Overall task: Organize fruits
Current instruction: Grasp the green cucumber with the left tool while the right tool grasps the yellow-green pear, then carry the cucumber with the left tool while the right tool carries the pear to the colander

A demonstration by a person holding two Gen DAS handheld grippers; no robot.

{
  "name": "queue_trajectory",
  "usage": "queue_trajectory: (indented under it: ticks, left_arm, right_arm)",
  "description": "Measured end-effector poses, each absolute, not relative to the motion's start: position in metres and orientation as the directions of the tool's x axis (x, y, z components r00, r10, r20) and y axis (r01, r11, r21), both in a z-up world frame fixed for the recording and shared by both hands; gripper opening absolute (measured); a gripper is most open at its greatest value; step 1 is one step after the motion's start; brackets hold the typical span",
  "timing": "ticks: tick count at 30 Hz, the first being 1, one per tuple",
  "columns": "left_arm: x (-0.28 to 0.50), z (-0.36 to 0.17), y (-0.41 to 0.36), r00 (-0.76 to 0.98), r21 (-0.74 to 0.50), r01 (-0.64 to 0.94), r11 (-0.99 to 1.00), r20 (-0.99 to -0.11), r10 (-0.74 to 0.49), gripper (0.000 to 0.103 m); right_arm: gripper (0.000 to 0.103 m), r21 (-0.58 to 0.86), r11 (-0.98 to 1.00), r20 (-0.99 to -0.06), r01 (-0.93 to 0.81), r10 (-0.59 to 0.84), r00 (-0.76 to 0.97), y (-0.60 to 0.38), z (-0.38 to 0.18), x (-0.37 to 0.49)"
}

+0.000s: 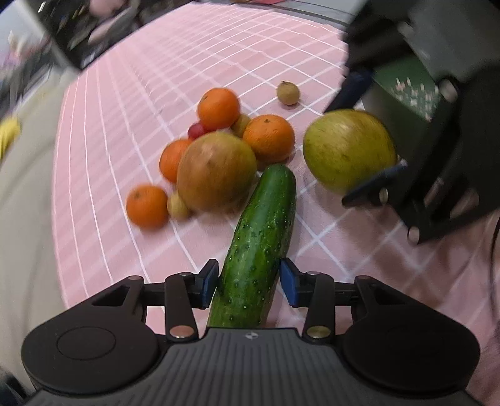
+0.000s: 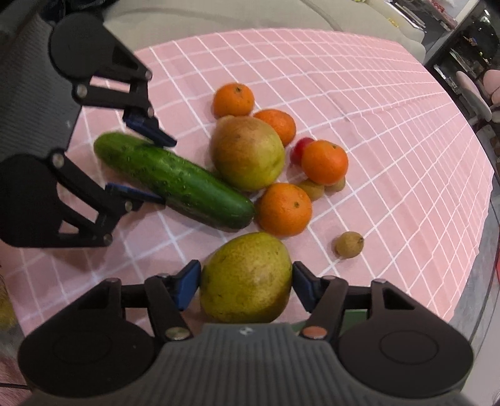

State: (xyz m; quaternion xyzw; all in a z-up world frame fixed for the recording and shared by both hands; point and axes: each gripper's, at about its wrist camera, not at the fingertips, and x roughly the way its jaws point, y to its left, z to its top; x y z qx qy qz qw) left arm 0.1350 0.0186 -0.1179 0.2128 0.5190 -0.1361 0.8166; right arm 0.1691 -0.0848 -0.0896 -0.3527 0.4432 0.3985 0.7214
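My left gripper (image 1: 248, 284) has its blue pads on either side of a green cucumber (image 1: 259, 246), seemingly touching it; the cucumber lies on the pink checked cloth (image 1: 125, 109). In the right wrist view the left gripper (image 2: 150, 165) straddles the cucumber (image 2: 175, 181). My right gripper (image 2: 247, 285) is shut on a yellow-green pear (image 2: 247, 278), also seen in the left wrist view (image 1: 347, 150). A second, browner pear (image 2: 247, 153), several oranges (image 2: 284, 209), a red fruit (image 2: 300, 150) and small brown fruits (image 2: 312, 189) sit clustered mid-table.
One small brown fruit (image 2: 349, 244) lies apart to the right of the pile. The table's edge (image 2: 487, 218) curves along the right. A beige sofa (image 2: 218, 15) stands beyond the far edge. A dark cabinet (image 2: 462, 47) is at the far right.
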Motion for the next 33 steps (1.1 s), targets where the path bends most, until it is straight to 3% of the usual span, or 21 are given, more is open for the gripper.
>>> queue_trajectory:
  ticks: [7, 13, 17, 20, 26, 33]
  left_arm:
    - [0.131, -0.106, 0.048, 0.301, -0.015, 0.253, 0.967, -0.949, -0.093, 0.046]
    - [0.118, -0.115, 0.057, 0.213, -0.098, 0.155, 0.983, -0.968, -0.13, 0.046]
    - [0.114, -0.113, 0.06, 0.23, -0.108, 0.135, 0.985, -0.963, -0.137, 0.046]
    - [0.115, -0.114, 0.06, 0.24, -0.101, 0.124, 0.987, -0.962, -0.128, 0.054]
    - [0.117, -0.12, 0.055, 0.262, -0.097, 0.131, 0.987, -0.956, -0.129, 0.047]
    - [0.115, -0.118, 0.053, 0.274, -0.084, 0.101, 0.991, -0.956, -0.109, 0.047]
  right_arm:
    - [0.06, -0.055, 0.524, -0.9, -0.85, 0.343, 0.27, -0.087, -0.076, 0.145]
    - [0.06, -0.003, 0.545, -0.905, -0.839, 0.356, 0.235, -0.083, -0.085, 0.112]
    - [0.06, 0.014, 0.564, -0.899, -0.826, 0.368, 0.236, -0.082, -0.09, 0.103]
    - [0.06, 0.004, 0.569, -0.897, -0.823, 0.365, 0.249, -0.083, -0.094, 0.1]
    - [0.06, -0.021, 0.569, -0.889, -0.822, 0.365, 0.276, -0.087, -0.096, 0.094]
    - [0.06, -0.019, 0.576, -0.879, -0.817, 0.379, 0.288, -0.09, -0.093, 0.09]
